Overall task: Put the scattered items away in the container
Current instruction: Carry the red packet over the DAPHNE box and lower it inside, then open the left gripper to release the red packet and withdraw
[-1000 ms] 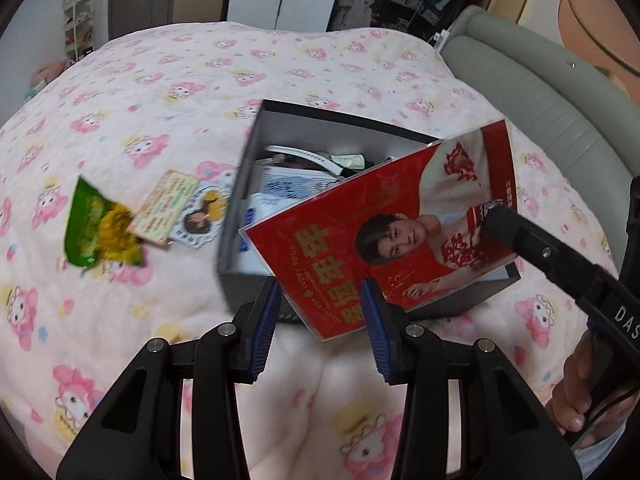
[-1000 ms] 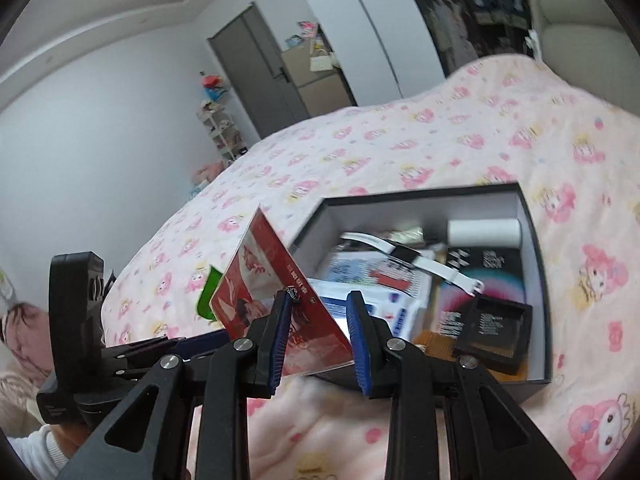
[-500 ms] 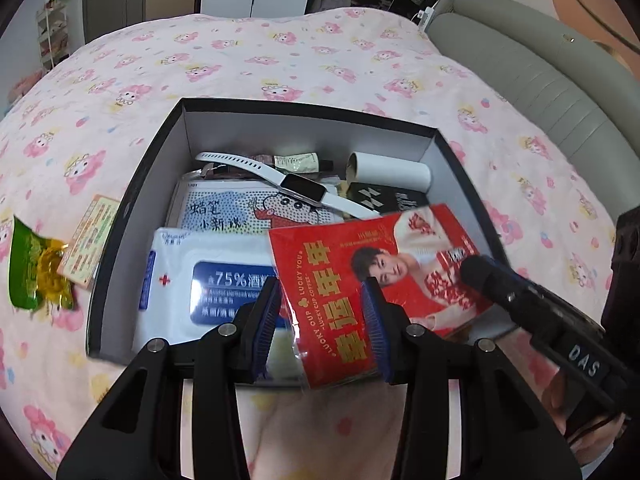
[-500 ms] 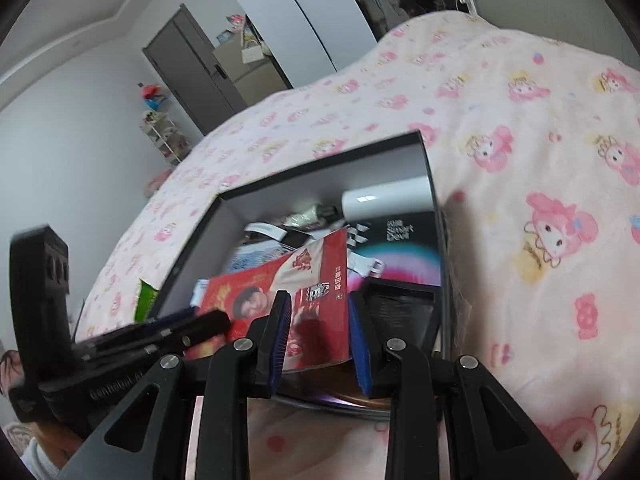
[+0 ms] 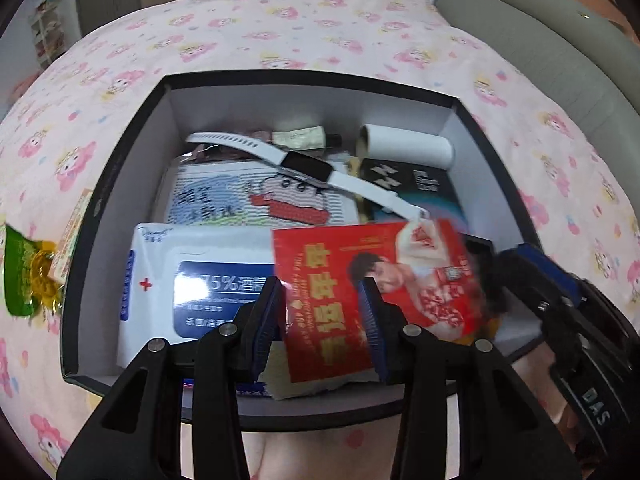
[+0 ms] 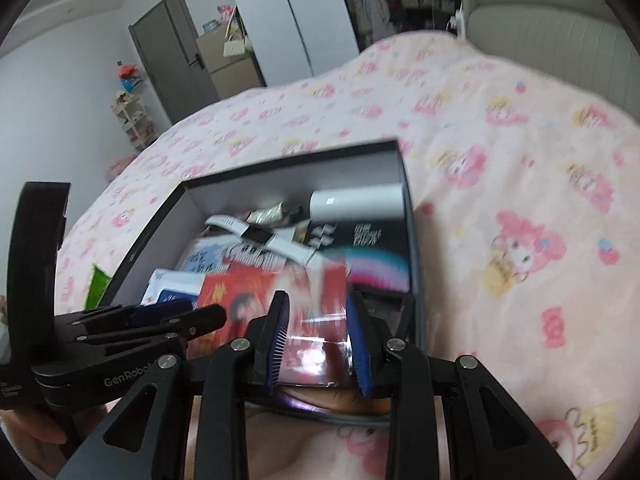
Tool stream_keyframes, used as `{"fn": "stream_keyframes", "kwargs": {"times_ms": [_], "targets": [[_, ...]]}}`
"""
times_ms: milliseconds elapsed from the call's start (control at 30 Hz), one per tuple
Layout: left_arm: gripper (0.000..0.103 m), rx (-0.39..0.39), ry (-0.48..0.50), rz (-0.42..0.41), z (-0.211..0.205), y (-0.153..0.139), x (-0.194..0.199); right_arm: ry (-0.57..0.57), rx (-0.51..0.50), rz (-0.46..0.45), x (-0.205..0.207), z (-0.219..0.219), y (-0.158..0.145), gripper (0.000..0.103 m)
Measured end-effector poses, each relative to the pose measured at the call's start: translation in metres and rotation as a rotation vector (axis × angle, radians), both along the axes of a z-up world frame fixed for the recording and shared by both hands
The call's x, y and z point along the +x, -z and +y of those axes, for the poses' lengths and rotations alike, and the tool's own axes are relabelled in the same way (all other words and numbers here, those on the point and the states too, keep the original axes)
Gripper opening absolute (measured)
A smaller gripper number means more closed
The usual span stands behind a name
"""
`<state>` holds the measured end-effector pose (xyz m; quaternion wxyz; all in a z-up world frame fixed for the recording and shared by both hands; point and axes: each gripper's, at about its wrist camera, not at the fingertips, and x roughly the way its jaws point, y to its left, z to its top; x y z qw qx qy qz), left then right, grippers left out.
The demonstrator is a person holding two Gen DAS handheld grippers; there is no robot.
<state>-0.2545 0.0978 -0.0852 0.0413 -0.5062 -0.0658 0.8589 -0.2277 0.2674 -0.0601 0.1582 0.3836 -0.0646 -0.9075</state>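
At 6 o'clock in the left wrist view, left gripper (image 5: 326, 312) fingers spread apart, nothing pinched; red packet (image 5: 376, 300) lies between and past them but pads not pressing it. Packet sits inside the box (image 5: 116, 184), near-right part, over the wet wipes pack (image 5: 192, 280) edge, blurred. Right gripper (image 5: 536, 268) enters at 3–4 o'clock, tips at packet's right edge; grip from this view cannot tell.

Right wrist view: right gripper (image 6: 318, 336) fingers apart at 6 o'clock, red packet (image 6: 272, 300) below and between them, heavy blur, no clear clamp. Left gripper (image 6: 192, 316) comes in from 9 o'clock, tips over packet's left side.

Farther in the box: cartoon-print pack (image 5: 256, 200) behind the wipes, white smartwatch (image 5: 304, 166) draped across it toward 3 o'clock, black booklet (image 5: 416, 188) at right, white roll (image 5: 404, 148) against the far-right wall, small sachet (image 5: 300, 138) near the far wall.

Outside the box at 9 o'clock: green snack bag (image 5: 28, 276) and a card (image 5: 74, 224) just beside it, both on the pink bedspread (image 5: 280, 32). Grey headboard (image 5: 560, 40) at 1–2 o'clock. Far: door (image 6: 176, 48) and wardrobe (image 6: 288, 16) at 11–12 o'clock.
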Motion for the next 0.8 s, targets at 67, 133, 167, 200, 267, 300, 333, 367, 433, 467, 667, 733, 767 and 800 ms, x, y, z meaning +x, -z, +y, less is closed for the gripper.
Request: {"fn": "stream_keyframes", "kwargs": {"times_ms": [67, 133, 167, 200, 267, 300, 333, 367, 433, 467, 667, 733, 767, 800], "targets": [[0.04, -0.003, -0.01, -0.011, 0.0, 0.002, -0.001, -0.024, 0.005, -0.016, -0.002, -0.004, 0.002, 0.026], [0.04, -0.007, 0.001, -0.022, 0.004, 0.003, -0.003, -0.035, -0.001, -0.043, -0.004, -0.005, 0.007, 0.027], [0.04, -0.004, 0.016, -0.029, 0.007, 0.004, -0.004, -0.037, -0.002, -0.052, -0.004, -0.006, 0.008, 0.028], [0.04, 0.0, 0.037, -0.036, 0.012, 0.004, -0.005, -0.034, 0.011, -0.051, -0.003, -0.007, 0.008, 0.028], [0.036, 0.01, 0.065, -0.039, 0.019, 0.004, -0.006, -0.028, 0.027, -0.048, -0.001, -0.007, 0.007, 0.028], [0.036, 0.016, 0.075, -0.037, 0.022, 0.003, -0.006, -0.025, 0.027, -0.045, -0.001, -0.006, 0.006, 0.027], [0.036, 0.021, 0.08, -0.03, 0.024, 0.002, -0.005, -0.012, 0.032, -0.046, 0.0, -0.004, 0.006, 0.028], [0.036, 0.02, 0.068, -0.005, 0.023, -0.003, -0.003, -0.006, 0.027, -0.047, -0.001, -0.002, 0.006, 0.028], [0.037, 0.016, 0.031, 0.024, 0.016, -0.01, 0.001, -0.004, 0.011, -0.053, -0.001, 0.001, 0.006, 0.028], [0.038, 0.011, 0.008, 0.03, 0.012, -0.013, 0.002, 0.0, 0.007, -0.055, -0.001, 0.003, 0.006, 0.028], [0.038, -0.052, -0.118, -0.047, -0.006, 0.0, -0.007, 0.004, 0.015, -0.037, 0.001, 0.0, 0.001, 0.028], [0.043, -0.056, -0.113, -0.054, -0.003, 0.003, -0.01, 0.014, 0.056, -0.023, 0.003, -0.002, 0.001, 0.028], [0.046, -0.06, -0.097, -0.054, 0.001, 0.003, -0.012, 0.02, 0.075, -0.019, 0.003, -0.003, 0.001, 0.028], [0.046, -0.058, -0.072, -0.057, 0.007, 0.004, -0.014, 0.027, 0.093, -0.015, 0.003, -0.004, 0.001, 0.028]]}}
